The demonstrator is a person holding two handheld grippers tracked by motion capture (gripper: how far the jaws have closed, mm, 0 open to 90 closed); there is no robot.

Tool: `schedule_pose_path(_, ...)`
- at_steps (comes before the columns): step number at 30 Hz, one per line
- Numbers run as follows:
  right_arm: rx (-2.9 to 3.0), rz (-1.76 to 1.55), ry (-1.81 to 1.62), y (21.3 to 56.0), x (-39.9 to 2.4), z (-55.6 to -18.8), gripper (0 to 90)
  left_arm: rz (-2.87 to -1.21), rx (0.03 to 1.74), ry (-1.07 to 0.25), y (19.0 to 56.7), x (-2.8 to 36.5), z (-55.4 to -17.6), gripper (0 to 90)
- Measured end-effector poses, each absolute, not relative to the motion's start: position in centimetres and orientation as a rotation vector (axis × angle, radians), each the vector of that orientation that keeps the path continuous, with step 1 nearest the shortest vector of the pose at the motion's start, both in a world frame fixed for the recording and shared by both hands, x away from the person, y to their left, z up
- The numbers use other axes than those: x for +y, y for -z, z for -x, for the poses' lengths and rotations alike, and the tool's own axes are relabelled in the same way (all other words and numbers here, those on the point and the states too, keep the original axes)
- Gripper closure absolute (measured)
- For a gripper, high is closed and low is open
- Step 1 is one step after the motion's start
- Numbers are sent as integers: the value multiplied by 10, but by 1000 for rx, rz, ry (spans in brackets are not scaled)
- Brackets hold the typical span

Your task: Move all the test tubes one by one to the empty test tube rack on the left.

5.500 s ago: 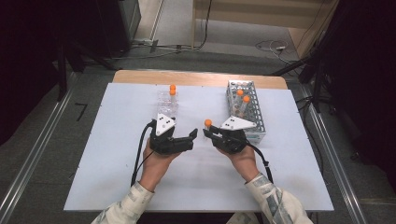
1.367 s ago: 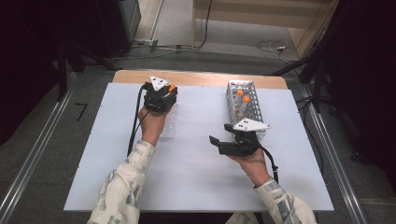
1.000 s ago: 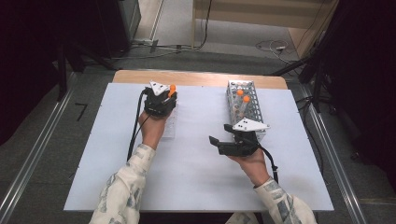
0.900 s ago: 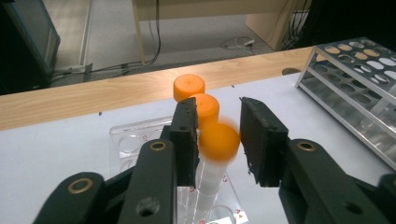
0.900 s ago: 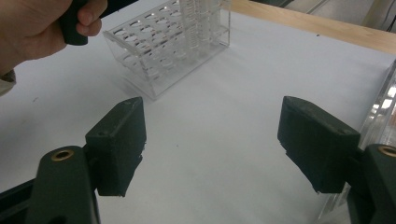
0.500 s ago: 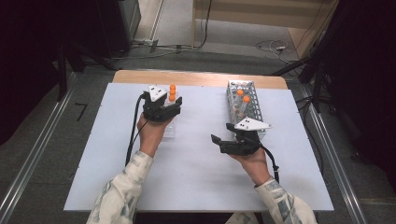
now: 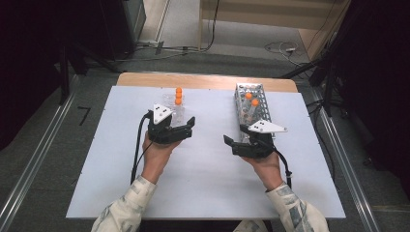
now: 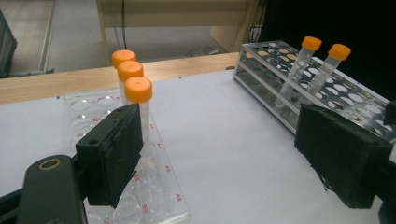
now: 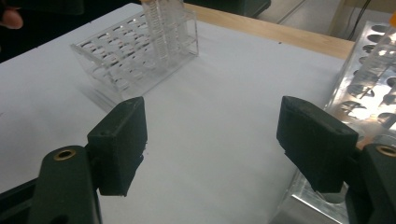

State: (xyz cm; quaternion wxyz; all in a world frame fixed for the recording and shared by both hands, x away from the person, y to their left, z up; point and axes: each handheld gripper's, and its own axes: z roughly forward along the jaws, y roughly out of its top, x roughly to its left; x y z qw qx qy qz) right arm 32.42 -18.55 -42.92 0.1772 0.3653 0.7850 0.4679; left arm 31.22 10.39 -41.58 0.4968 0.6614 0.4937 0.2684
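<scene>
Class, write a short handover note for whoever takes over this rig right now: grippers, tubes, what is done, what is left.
Left gripper: jaws have just been opening, nothing between them, beside the clear rack.
Right gripper: open, empty, beside the metal rack.
Done: three orange-capped tubes stand in the clear rack.
Left: two tubes lean in the metal rack, probably next to move.

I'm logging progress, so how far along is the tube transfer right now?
Done: three orange-capped tubes stand in the clear rack. In hand: nothing; the left gripper, jaws just opened, and right gripper are empty. Left: two tubes in the metal rack.
</scene>
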Motion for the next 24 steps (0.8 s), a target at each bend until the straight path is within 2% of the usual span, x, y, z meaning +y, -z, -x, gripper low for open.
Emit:
schedule_pose_path(14,2141,-1085,-1315,419,-207,-331,235,-1644,1201,-645,428,104,-289,128)
schedule_pose_path(24,2061,-1150,-1274,421,-221,-350,248,-1655,1170,-626,428,95,-283,121)
